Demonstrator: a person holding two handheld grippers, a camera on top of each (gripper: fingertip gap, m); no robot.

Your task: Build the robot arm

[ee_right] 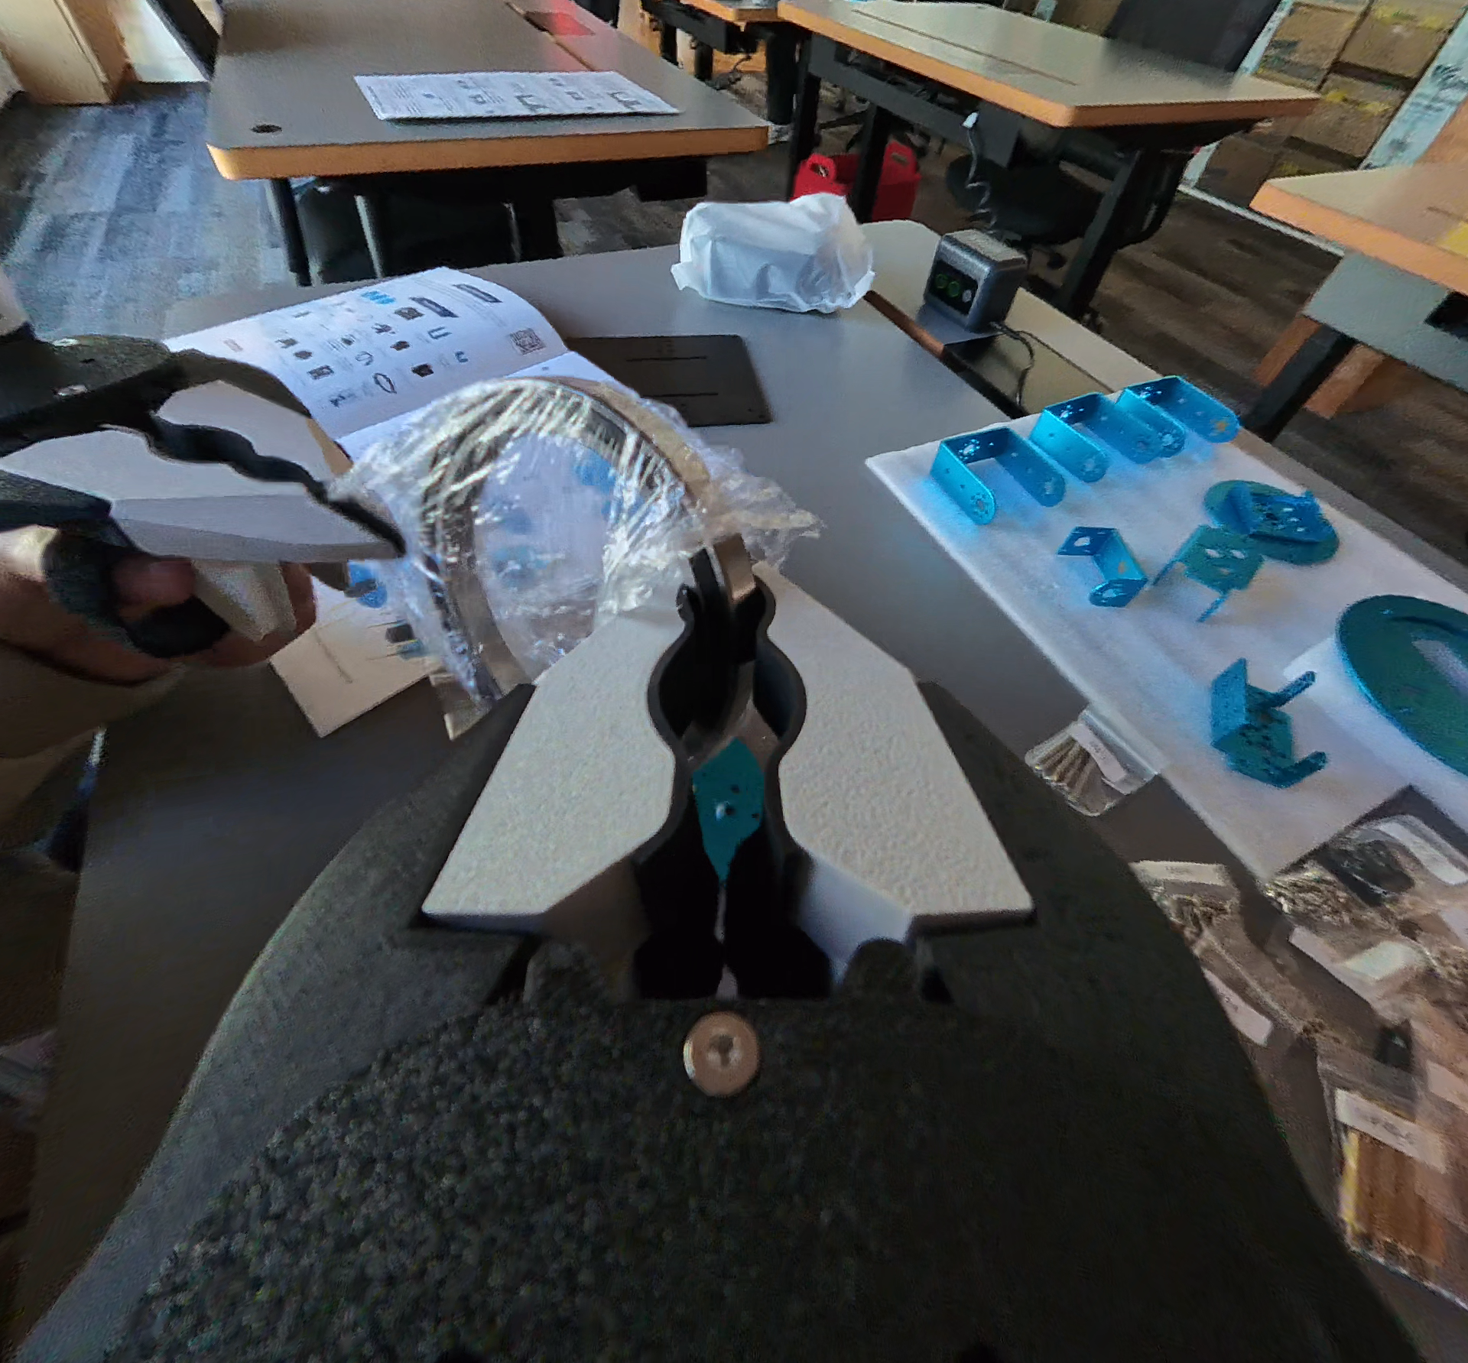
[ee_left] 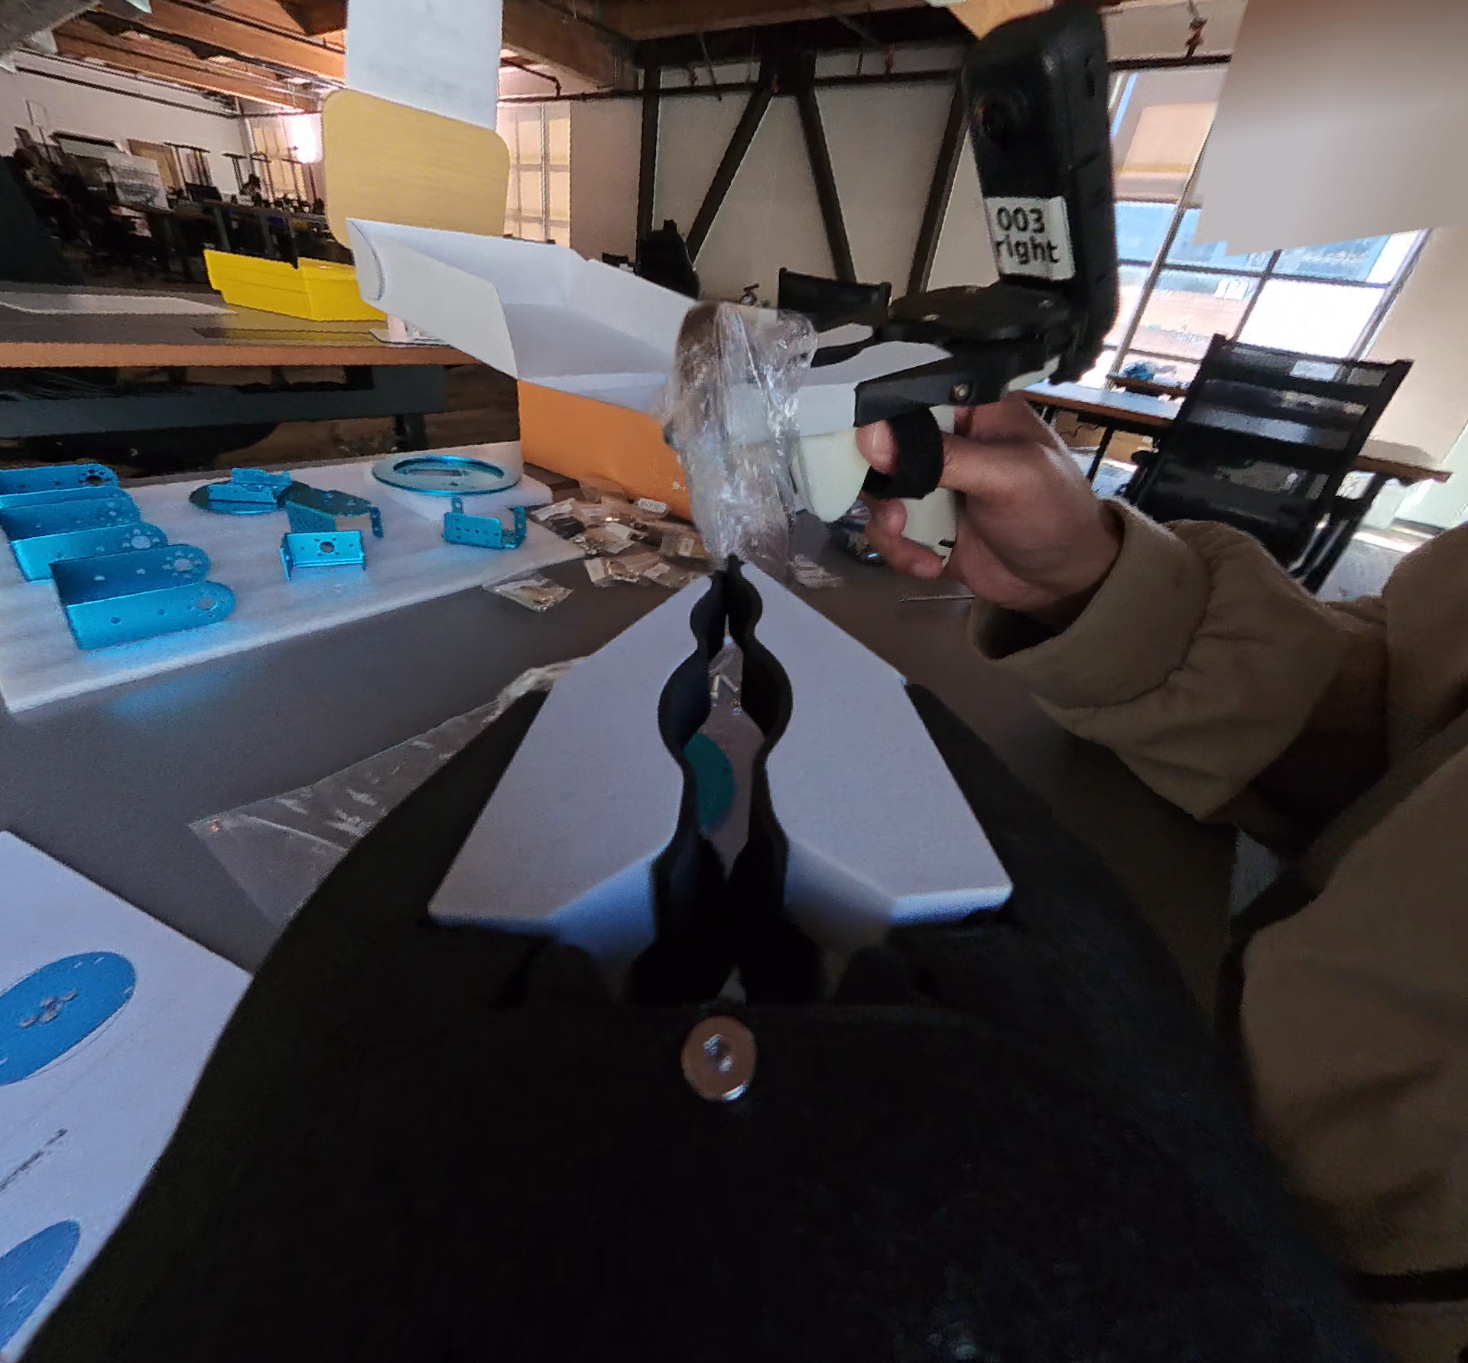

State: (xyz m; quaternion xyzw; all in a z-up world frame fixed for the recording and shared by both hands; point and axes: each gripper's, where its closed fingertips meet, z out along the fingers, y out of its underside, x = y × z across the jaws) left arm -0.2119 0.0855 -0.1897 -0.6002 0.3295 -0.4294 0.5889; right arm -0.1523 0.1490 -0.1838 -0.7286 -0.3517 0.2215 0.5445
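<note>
A silver metal ring (ee_right: 719, 558) wrapped in crinkled clear plastic (ee_right: 548, 523) is held up above the grey table (ee_right: 858, 403). My right gripper (ee_right: 717, 598) is shut on the ring's near edge through the wrap. My left gripper (ee_left: 731, 570) is shut on a pinch of the plastic wrap (ee_left: 735, 451) at its lower end. In the right wrist view the left gripper (ee_right: 385, 540) grips the wrap from the left. In the left wrist view the right gripper (ee_left: 802, 403), held by a hand in a tan sleeve, has its tips buried in the wrap.
Several blue metal brackets (ee_right: 997, 471) and a blue ring (ee_left: 445, 471) lie on a white foam sheet (ee_right: 1033, 578). An open booklet (ee_right: 381, 348), a black plate (ee_right: 675, 380), a white bag (ee_right: 770, 253), small part packets (ee_left: 620, 523) and an orange box (ee_left: 596, 443) are on the table. The left gripper's tips are roughly 9 cm from the right gripper's.
</note>
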